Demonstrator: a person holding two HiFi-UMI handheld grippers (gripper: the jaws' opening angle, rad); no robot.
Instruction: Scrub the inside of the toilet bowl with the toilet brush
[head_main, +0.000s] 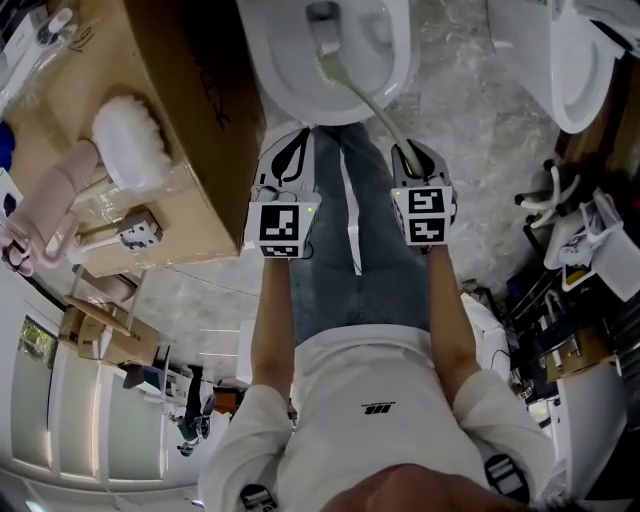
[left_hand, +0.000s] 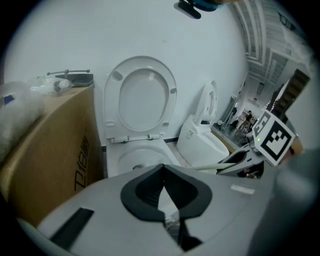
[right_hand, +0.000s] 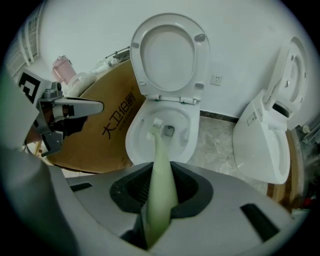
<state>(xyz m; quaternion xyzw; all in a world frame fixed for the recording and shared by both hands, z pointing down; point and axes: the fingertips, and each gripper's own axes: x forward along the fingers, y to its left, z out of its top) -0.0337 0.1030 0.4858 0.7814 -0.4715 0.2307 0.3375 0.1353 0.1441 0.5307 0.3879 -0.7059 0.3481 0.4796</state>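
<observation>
Your right claw (right_hand: 160, 192), lowest in frame, is clenched on the pale green plastic toilet brush (right_hand: 161, 160). Its head sits inside the white ceramic toilet bowl (right_hand: 134, 142), centre frame. Your left claw (left_hand: 164, 192) is closed and empty. Scrubbing looks under way; next, sweep the head round the bowl's wall.

The brown cardboard box (right_hand: 95, 135) bears black Chinese characters on its side, which read 大卫伯爵 in the right gripper view. The left gripper view shows part of the same print, turned sideways. A small black logo on the person's white shirt (head_main: 340, 395) is too small to read. The left gripper (head_main: 290, 148) and right gripper (head_main: 410, 155) each carry a black-and-white square code marker without letters.
</observation>
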